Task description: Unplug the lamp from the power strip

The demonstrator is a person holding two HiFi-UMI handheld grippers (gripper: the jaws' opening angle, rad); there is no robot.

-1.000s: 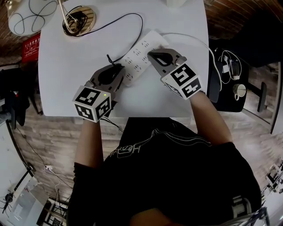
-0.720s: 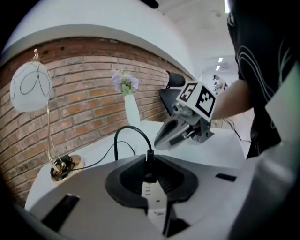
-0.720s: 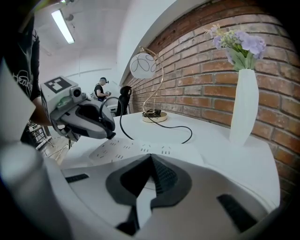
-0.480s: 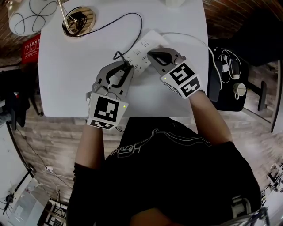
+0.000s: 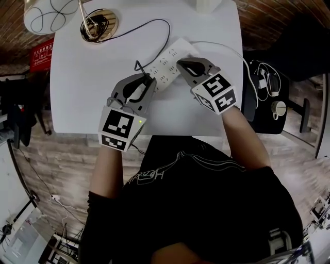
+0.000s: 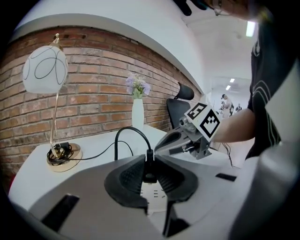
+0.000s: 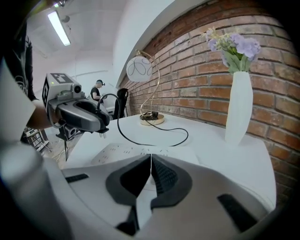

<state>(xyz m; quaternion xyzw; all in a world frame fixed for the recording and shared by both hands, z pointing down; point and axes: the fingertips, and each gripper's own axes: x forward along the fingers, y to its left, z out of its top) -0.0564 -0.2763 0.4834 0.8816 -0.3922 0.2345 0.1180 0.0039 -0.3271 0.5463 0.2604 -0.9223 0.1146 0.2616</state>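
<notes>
One lamp (image 5: pixel 51 13) is counted, one power strip (image 5: pixel 167 61), one black plug (image 6: pixel 149 165), one white vase (image 7: pixel 238 105) of flowers, two hand-held grippers (image 5: pixel 147 81) (image 5: pixel 181 63), one counter (image 5: pixel 82 82), one mug (image 5: pixel 279 107) seen aside.

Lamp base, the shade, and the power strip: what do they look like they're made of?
Lamp base: likely polished brass-toned metal, golden with bright glints.
Shade: probably frosted glass or plastic, a matte white globe with thin dark looping lines.
Power strip: most likely moulded plastic, plain white, smooth and only faintly shiny.
</notes>
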